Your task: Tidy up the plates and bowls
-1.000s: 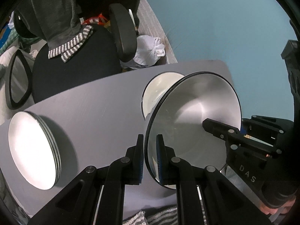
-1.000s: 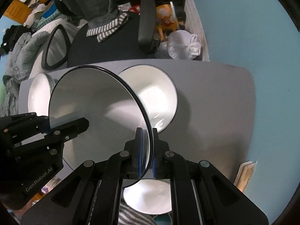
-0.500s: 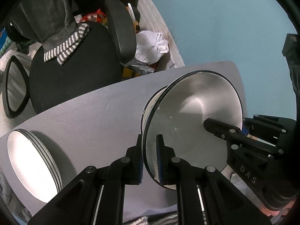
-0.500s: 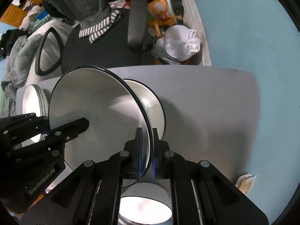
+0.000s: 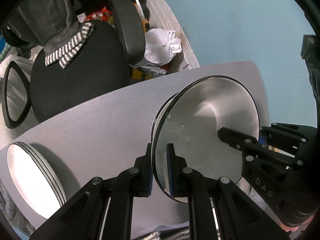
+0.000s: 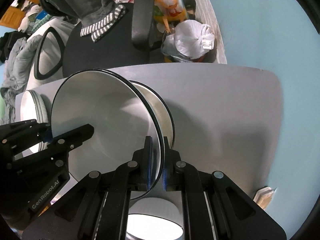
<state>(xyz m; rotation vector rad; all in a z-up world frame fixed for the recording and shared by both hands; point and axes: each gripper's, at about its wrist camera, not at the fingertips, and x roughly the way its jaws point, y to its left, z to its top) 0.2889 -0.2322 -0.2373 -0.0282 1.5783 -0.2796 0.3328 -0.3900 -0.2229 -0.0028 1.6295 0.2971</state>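
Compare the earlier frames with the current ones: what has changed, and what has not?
The held bowl, clamped at opposite rims by the left gripper and right gripper, has sunk onto the bowl beneath. Both grips and the plate stack stayed unchanged.

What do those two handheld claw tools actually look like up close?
Both are matte black plastic. The left gripper and the right gripper each have two flat fingers lined with blue ribbed pads, carried on angular black link arms joined by round silver rivets. Seen from the other camera, the right one's body bears white letters "DAS"; the left one's reads "GenRobot.AI". No cables or sleeves show.
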